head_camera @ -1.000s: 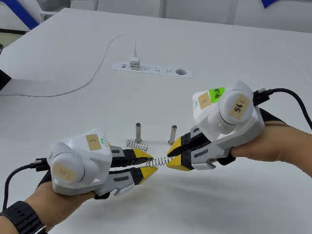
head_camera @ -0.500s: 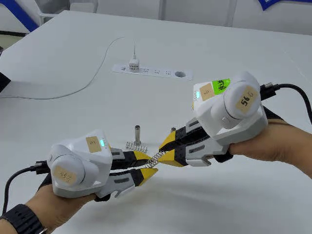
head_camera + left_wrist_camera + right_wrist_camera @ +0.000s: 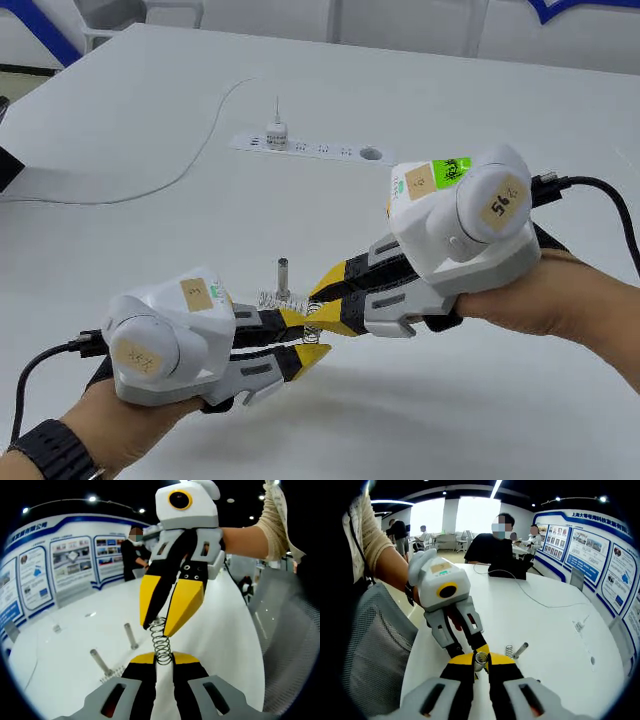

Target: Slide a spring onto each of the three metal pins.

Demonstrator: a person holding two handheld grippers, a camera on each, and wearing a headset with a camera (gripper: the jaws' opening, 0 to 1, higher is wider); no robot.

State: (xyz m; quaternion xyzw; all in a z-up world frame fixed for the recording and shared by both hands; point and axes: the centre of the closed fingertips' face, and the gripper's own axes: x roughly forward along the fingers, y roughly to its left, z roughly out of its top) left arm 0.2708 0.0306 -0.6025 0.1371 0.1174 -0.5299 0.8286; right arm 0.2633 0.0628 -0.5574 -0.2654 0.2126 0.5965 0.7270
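Close to me, my left claw point(image 3: 159, 658) and my right claw point(image 3: 156, 628) each pinch one end of one spring point(image 3: 161, 644), and it hangs in the air between them, above the table point(image 3: 450, 400). A little farther, I count one loose spring point(image 3: 273, 298) lying flat just beside a pin point(image 3: 283, 273), and the left gripper view shows two pins standing up. Far back lies one power strip point(image 3: 312, 147).

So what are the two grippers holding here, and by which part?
One spring, shared between them: the left gripper clamps one end, the right gripper the other end.
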